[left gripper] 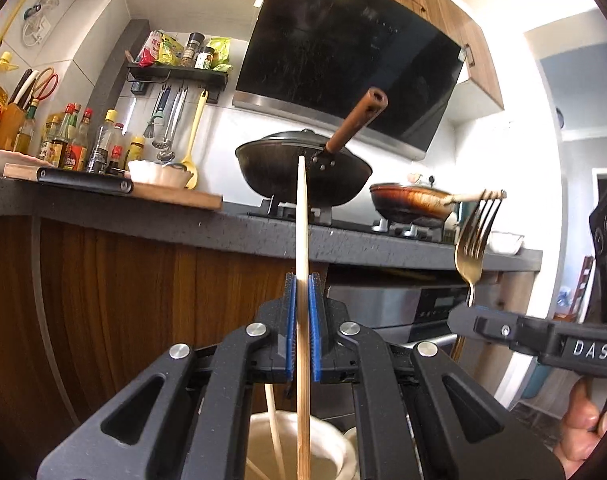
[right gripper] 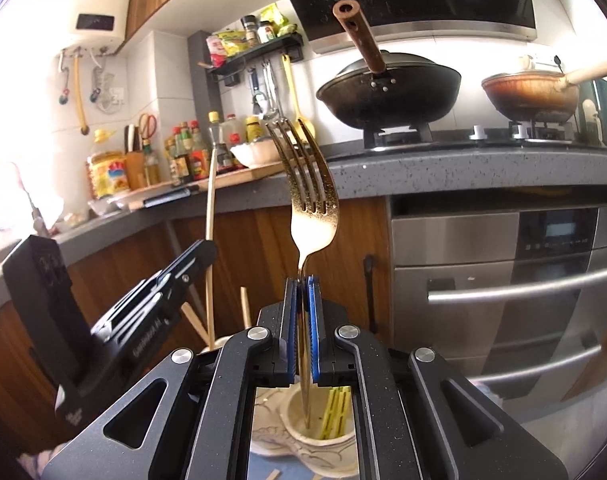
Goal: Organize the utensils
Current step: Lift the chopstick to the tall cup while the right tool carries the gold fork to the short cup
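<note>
My left gripper (left gripper: 302, 280) is shut on a bamboo chopstick (left gripper: 302, 220) that stands upright between its blue pads. Its lower end hangs over a cream ceramic holder (left gripper: 335, 456) with other chopsticks in it. My right gripper (right gripper: 302, 280) is shut on the handle of a gold fork (right gripper: 312, 184), tines up. The handle's tip hangs inside a cream cup (right gripper: 299, 436) that also holds yellow-green sticks (right gripper: 335, 408). In the left wrist view the right gripper (left gripper: 463, 316) and its fork (left gripper: 473, 240) show at the right. In the right wrist view the left gripper (right gripper: 201, 252) and its chopstick (right gripper: 210, 200) show at the left.
A grey counter (right gripper: 463, 168) runs ahead with a black wok (right gripper: 387, 92) and a brown pan (right gripper: 531, 96) on the hob. A steel oven (right gripper: 503, 288) sits under it. A cutting board (left gripper: 175, 196), sauce bottles (left gripper: 75, 148) and a white bowl (left gripper: 159, 174) crowd the counter's left.
</note>
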